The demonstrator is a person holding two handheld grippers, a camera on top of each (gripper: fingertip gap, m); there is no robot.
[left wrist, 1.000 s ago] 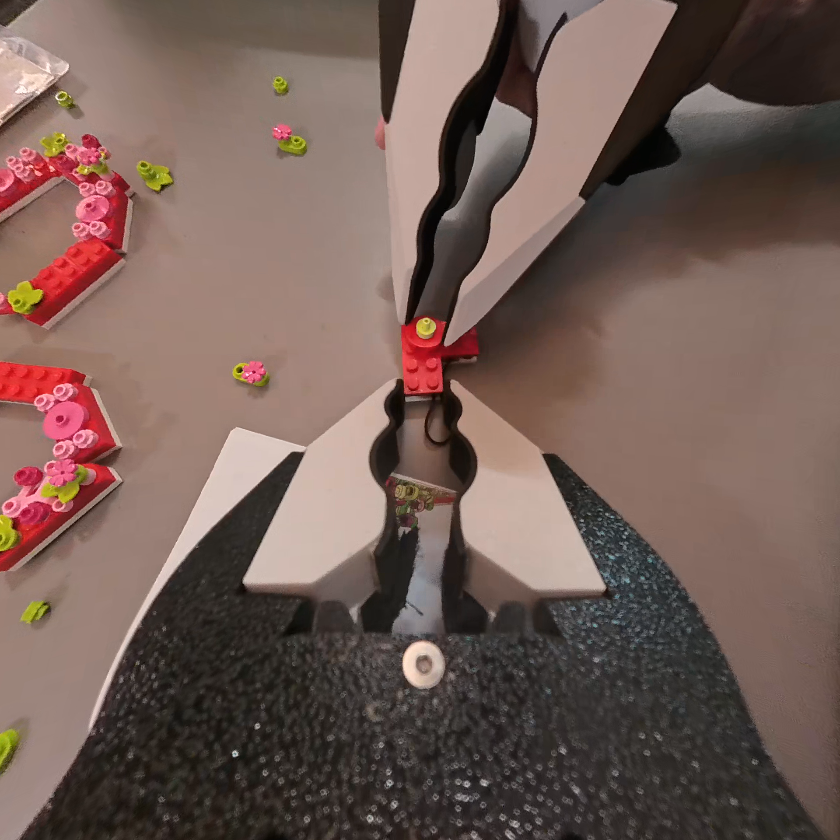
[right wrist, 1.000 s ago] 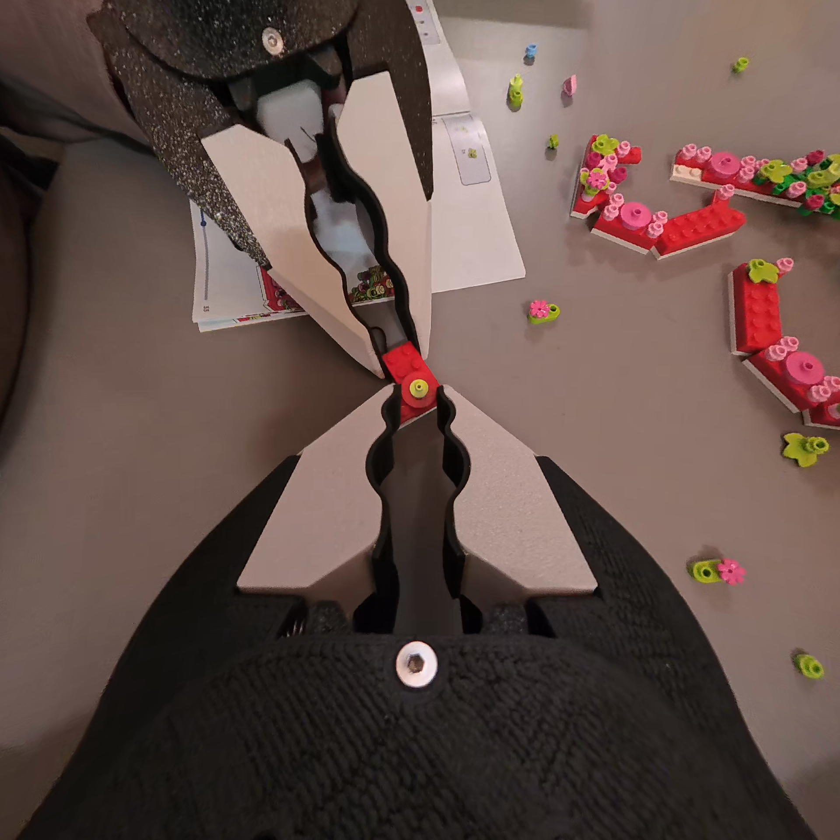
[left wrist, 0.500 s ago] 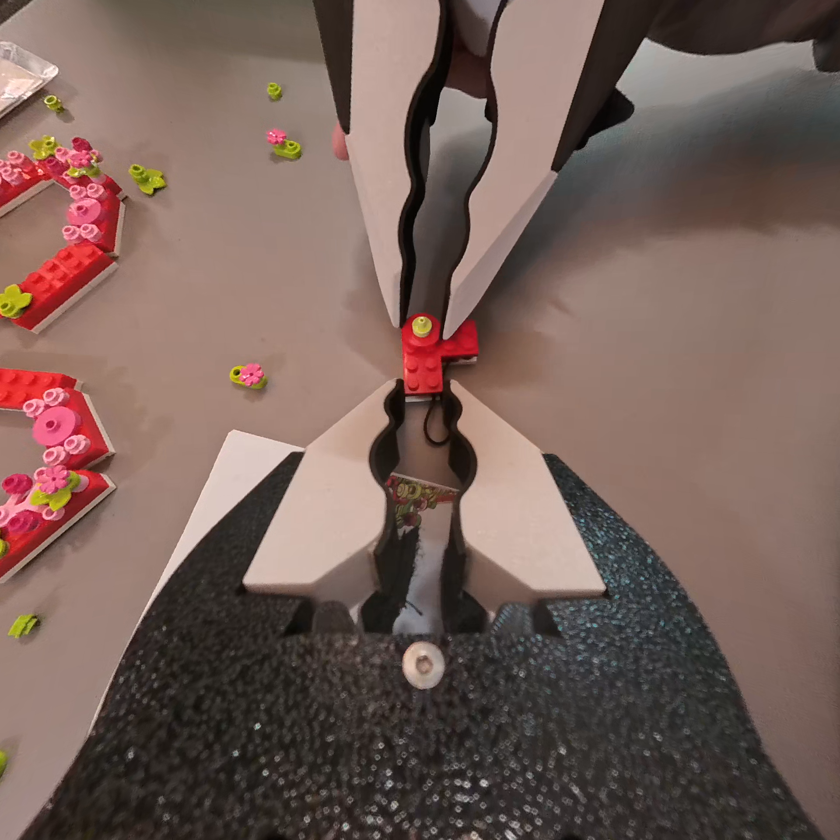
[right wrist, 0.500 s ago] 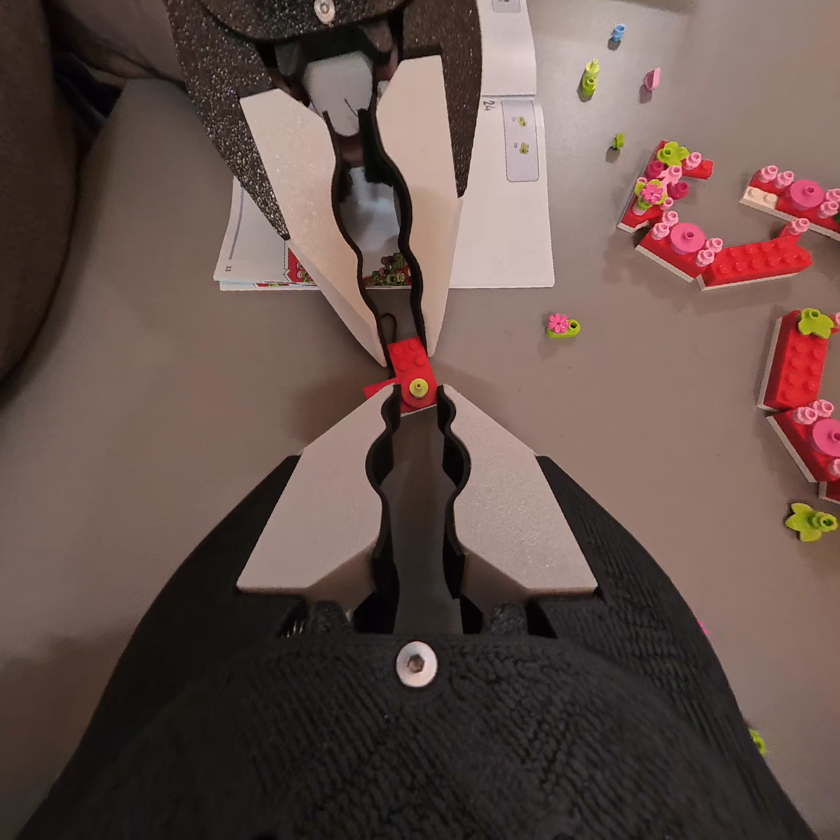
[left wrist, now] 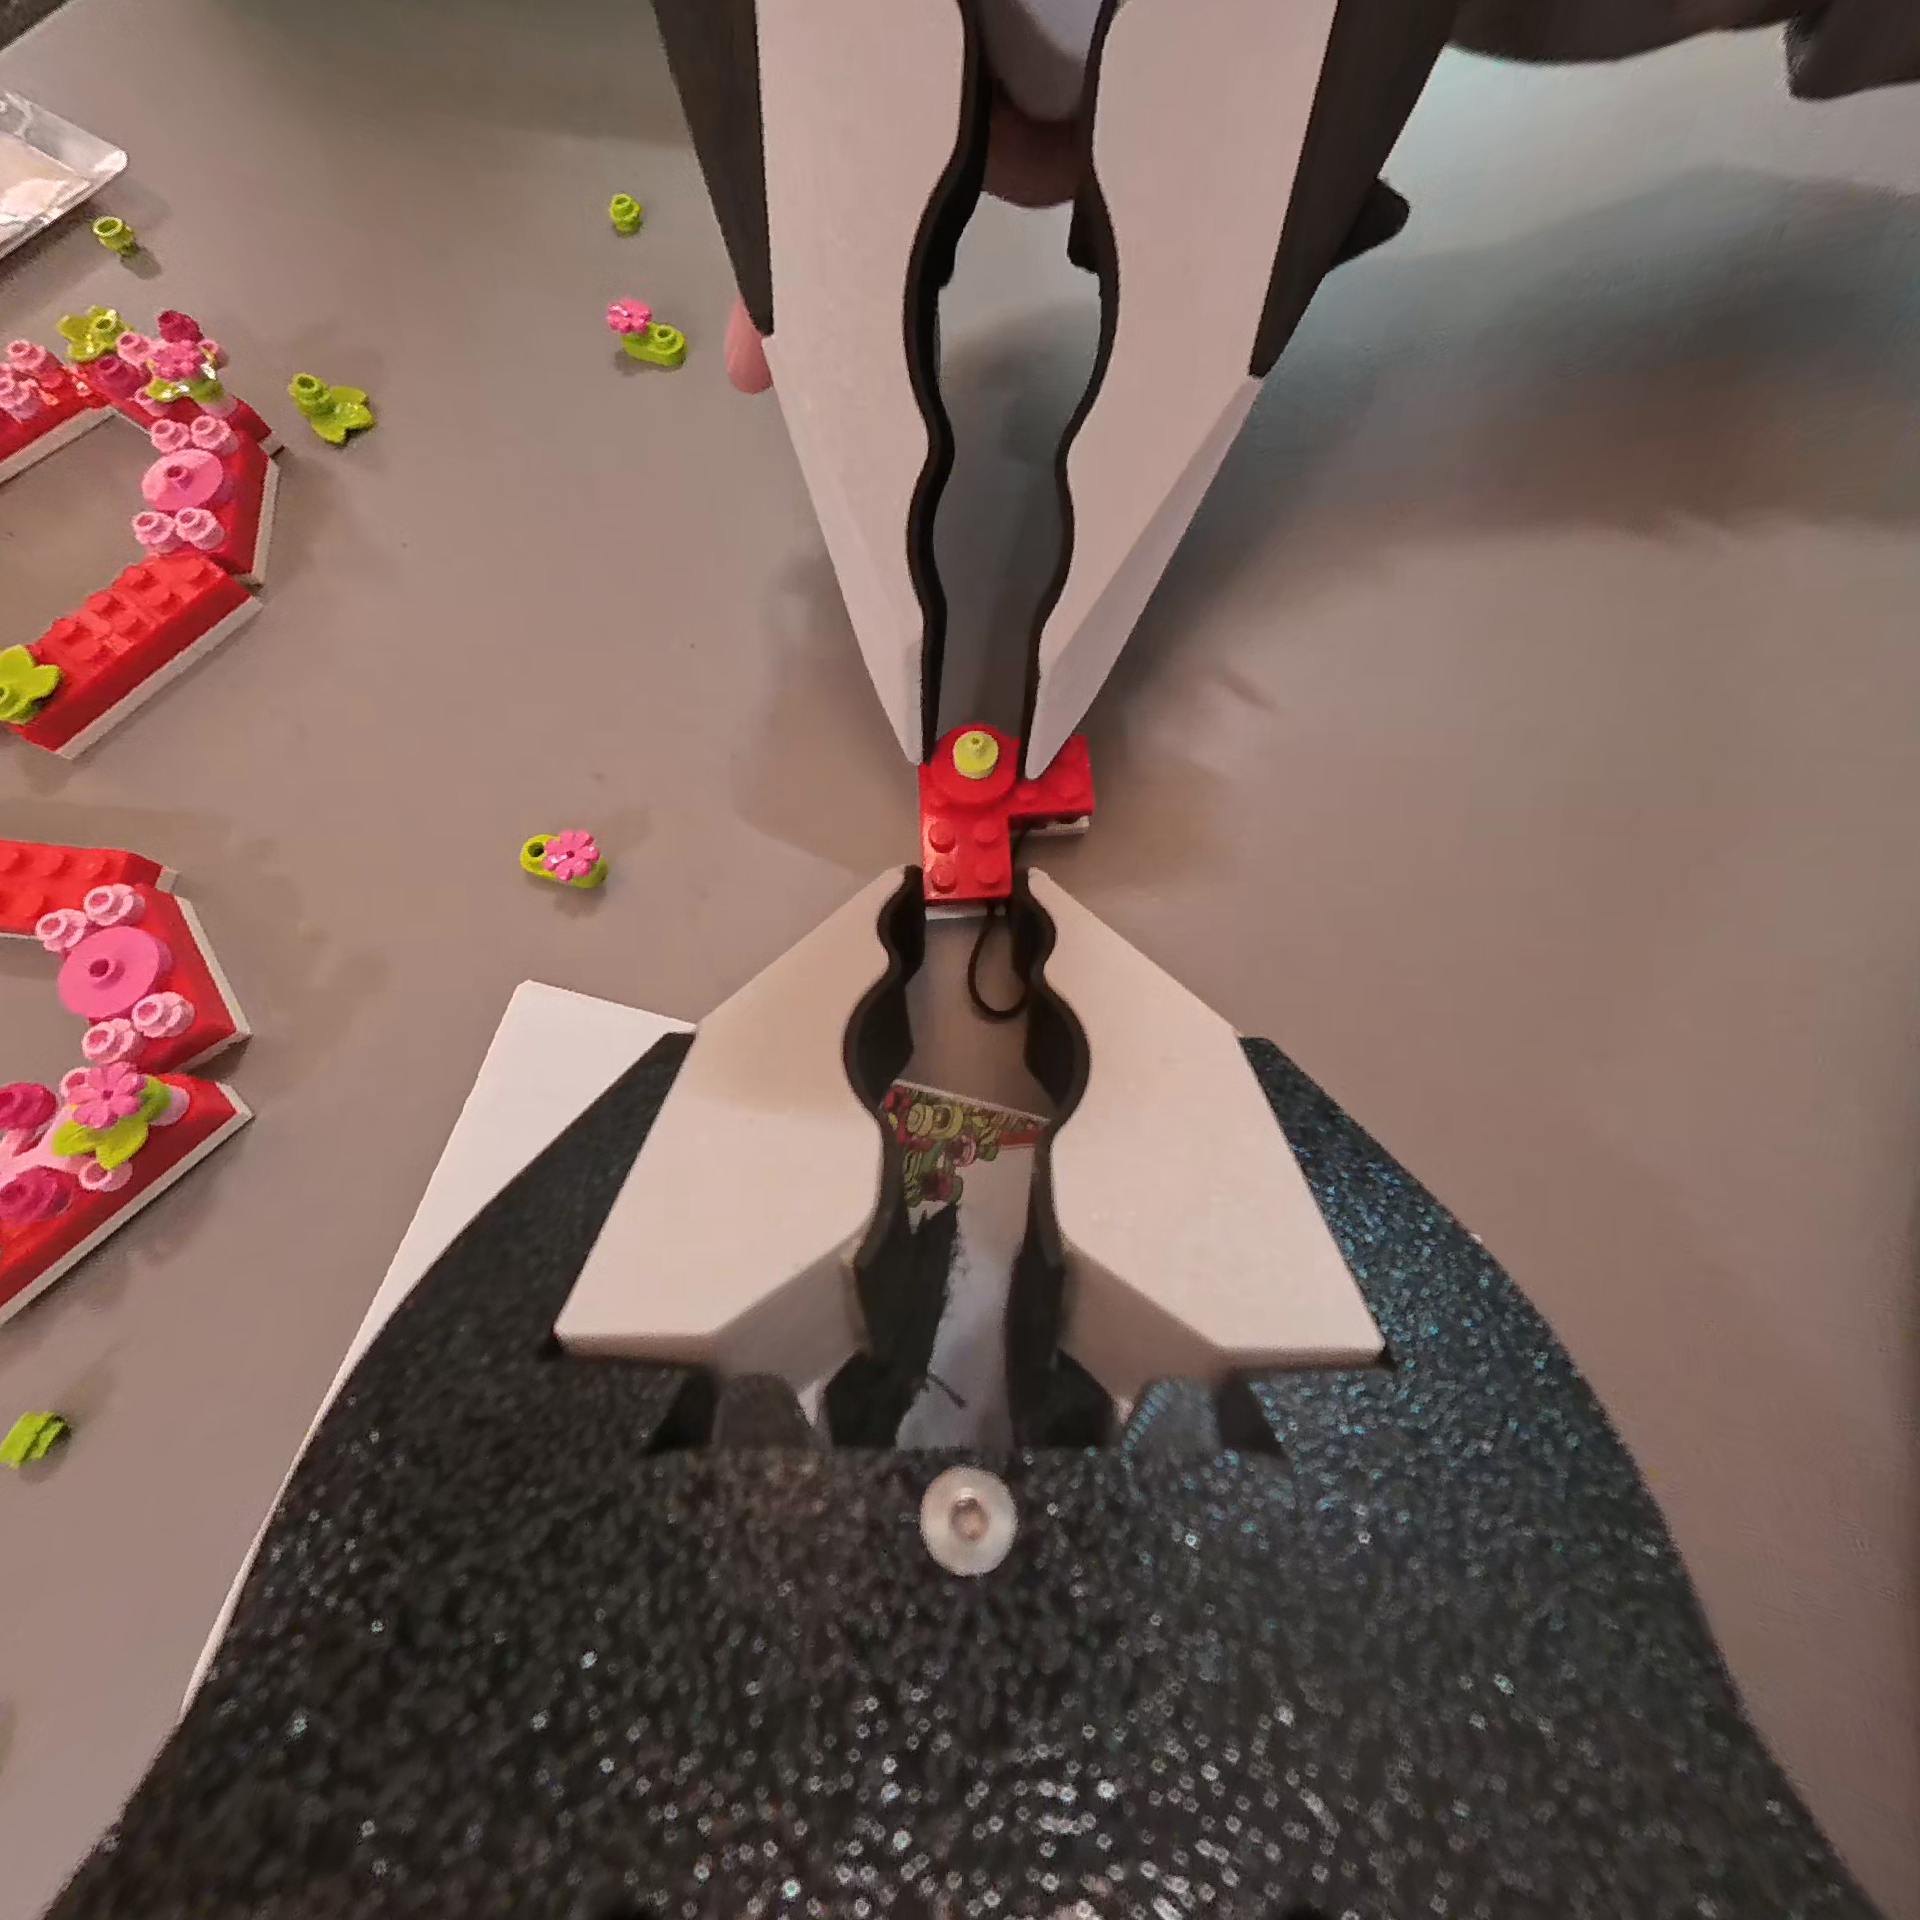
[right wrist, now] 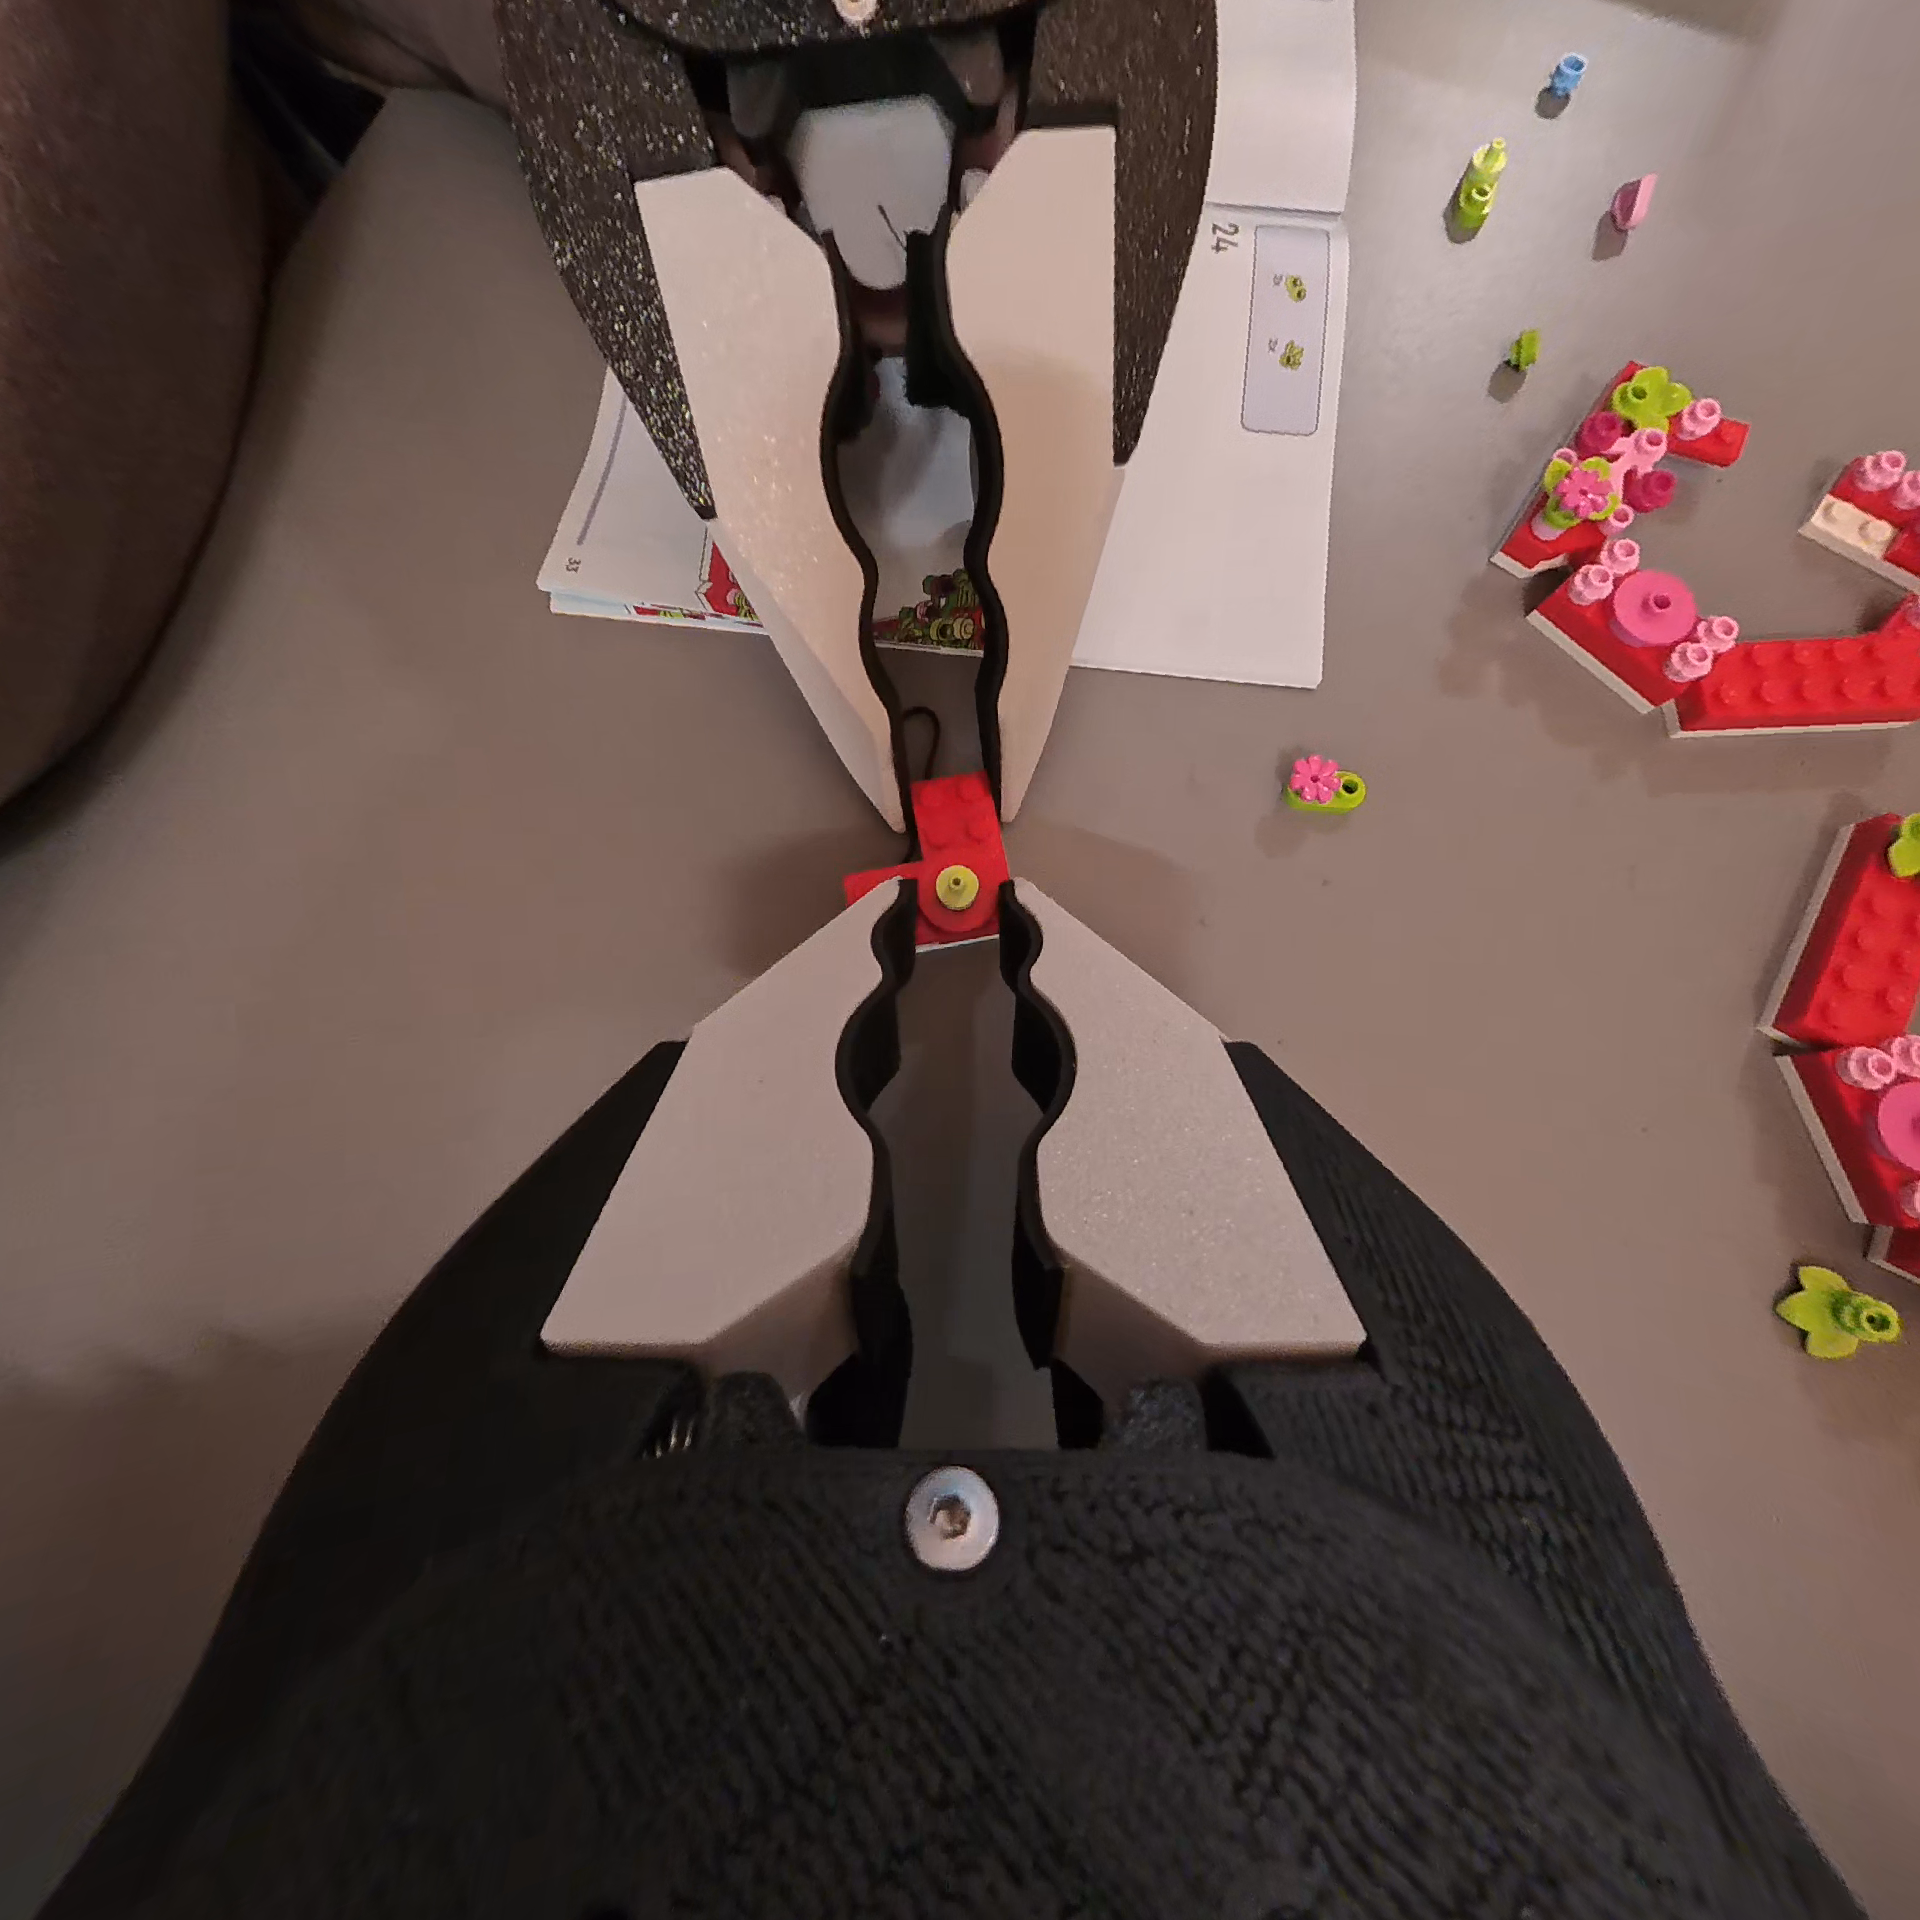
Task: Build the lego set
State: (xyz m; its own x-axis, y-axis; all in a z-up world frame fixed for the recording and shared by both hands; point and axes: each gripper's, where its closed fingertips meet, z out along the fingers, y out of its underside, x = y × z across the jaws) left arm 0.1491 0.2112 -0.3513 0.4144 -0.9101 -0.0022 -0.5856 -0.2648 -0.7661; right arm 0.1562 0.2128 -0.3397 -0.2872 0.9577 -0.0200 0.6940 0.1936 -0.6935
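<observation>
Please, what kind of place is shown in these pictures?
Probably a hobby or work table indoors, though the room itself is out of view. A grey tabletop holds an open instruction booklet, scattered small lego pieces, and half-built red sections.

Looks like a hobby corner at home or a plain work table, though nothing here settles which: a smooth grey tabletop [right wrist: 1351,987] with an open instruction booklet [right wrist: 1226,540] lying just beyond the claws. Half-built red sections studded with pink flowers [right wrist: 1662,623] sit off to one side of the claws, with loose lime leaf bits [right wrist: 1834,1325] scattered nearby. A clear plastic parts bag [left wrist: 42,197] lies at the far corner. No walls, shelves or machines show
</observation>
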